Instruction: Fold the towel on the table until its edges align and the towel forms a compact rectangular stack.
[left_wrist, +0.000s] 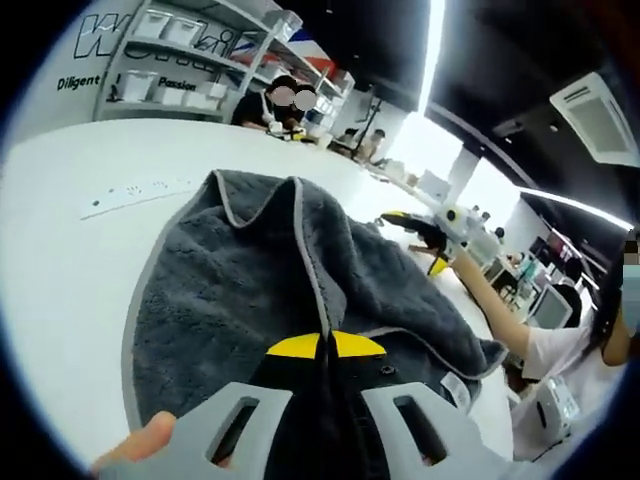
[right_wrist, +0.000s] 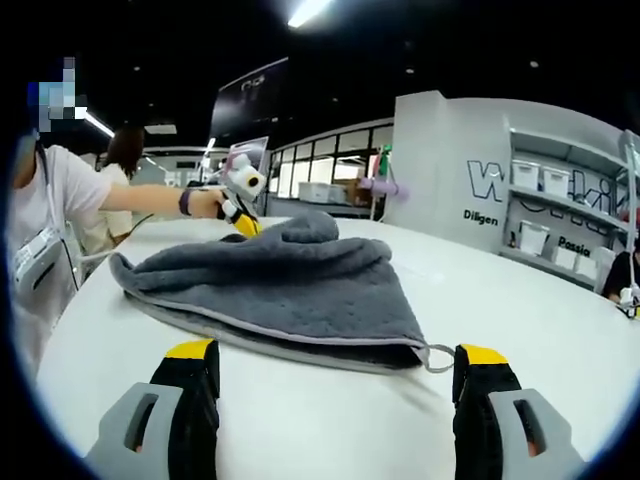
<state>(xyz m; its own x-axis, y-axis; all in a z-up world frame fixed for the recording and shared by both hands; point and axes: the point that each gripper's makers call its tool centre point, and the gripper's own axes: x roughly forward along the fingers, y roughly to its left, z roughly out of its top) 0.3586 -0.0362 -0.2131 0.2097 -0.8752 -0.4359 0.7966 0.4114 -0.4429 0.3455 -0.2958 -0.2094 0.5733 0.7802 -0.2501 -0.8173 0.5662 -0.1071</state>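
My left hand-held gripper (left_wrist: 326, 352) clamped on one grey terry towel's (left_wrist: 250, 290) hem, grip point hidden | towel bunched on white worktop (left_wrist: 60, 260) | my right hand-held gripper (right_wrist: 338, 375) jaws apart, near towel's loop.

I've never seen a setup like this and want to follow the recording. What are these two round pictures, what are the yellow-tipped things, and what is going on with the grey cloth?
There is no robot here. A person holds a two-jaw tool in each hand, and a wide-angle camera rides on each tool, looking forward along its jaws.

In the left gripper view, the left tool has its yellow-tipped jaws closed together on a fold of the grey towel, lifting it into a ridge.

In the right gripper view, the right tool stands open, its jaws wide apart just in front of the towel's near edge, holding nothing.

The towel lies partly folded and rumpled on a white table. Near the edge close to the right tool a small loop sticks out.
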